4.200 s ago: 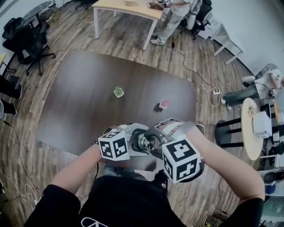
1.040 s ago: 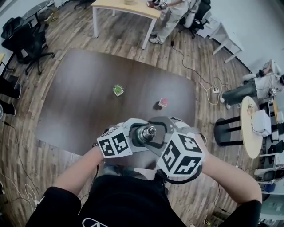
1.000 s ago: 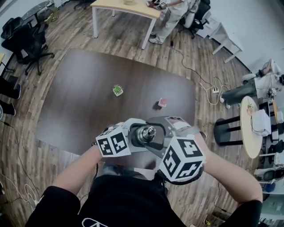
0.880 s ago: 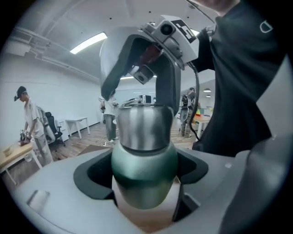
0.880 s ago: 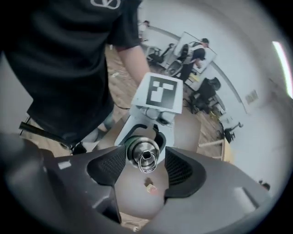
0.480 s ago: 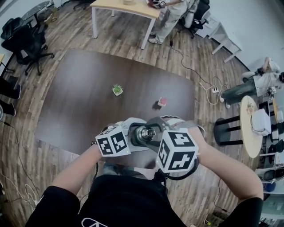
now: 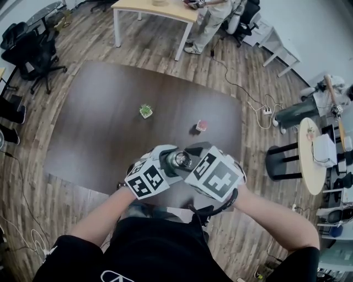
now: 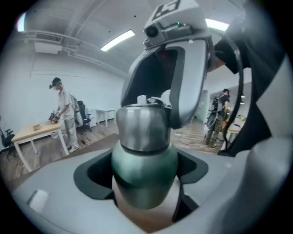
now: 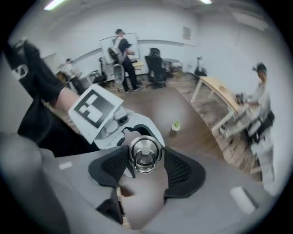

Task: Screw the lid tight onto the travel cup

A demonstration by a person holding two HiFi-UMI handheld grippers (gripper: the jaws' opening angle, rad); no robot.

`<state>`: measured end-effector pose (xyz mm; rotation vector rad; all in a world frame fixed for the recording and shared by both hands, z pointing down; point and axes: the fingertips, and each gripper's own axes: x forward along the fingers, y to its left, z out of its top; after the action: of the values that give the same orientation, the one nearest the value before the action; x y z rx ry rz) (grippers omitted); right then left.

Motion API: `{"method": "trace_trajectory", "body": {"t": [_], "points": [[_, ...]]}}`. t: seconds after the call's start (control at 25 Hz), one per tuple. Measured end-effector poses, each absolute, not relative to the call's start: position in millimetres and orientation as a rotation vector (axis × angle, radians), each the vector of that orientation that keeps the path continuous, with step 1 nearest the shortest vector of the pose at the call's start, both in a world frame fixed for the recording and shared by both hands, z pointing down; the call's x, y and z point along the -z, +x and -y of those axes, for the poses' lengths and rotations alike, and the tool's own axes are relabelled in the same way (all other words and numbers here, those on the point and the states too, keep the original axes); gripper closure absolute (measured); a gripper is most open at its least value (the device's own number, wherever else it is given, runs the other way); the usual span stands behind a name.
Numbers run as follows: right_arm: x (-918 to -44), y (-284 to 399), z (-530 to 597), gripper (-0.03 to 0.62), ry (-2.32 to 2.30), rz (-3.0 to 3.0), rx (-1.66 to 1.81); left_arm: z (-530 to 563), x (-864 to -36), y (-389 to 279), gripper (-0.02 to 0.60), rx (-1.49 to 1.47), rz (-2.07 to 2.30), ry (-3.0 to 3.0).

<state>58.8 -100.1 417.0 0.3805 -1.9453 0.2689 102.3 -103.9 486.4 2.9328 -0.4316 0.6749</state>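
While your left gripper (image 8: 144,185) clamps the travel cup (image 8: 144,160) roughly upright over the dark table's (image 7: 110,110) near edge, your right gripper (image 9: 145,161), pointing down the cup's long axis, has just been closing onto the ringed steel lid (image 9: 144,153) directly below it.

A wood floor (image 7: 71,193) is laid throughout; a dark table (image 7: 99,132) is set centrally; a light table (image 7: 165,11), black chairs (image 7: 36,52) and white walls (image 7: 325,27) are seen beyond; strip lights (image 8: 118,40) are lit overhead.
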Motion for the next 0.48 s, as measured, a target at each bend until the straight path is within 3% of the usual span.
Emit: {"method": "trace_trajectory", "body": {"t": [0.24, 0.36, 0.48], "points": [[-418, 51, 67, 0.335, -0.05, 1.887, 0.509, 76, -481, 100, 0.202, -0.669, -0.017, 3.116], [-435, 56, 63, 0.337, -0.134, 1.784, 0.636, 70, -490, 100, 0.202, -0.707, -0.114, 3.128], [-439, 58, 67, 0.342, -0.066, 1.798, 0.49, 72, -488, 103, 0.202, -0.682, -0.081, 3.107]]}}
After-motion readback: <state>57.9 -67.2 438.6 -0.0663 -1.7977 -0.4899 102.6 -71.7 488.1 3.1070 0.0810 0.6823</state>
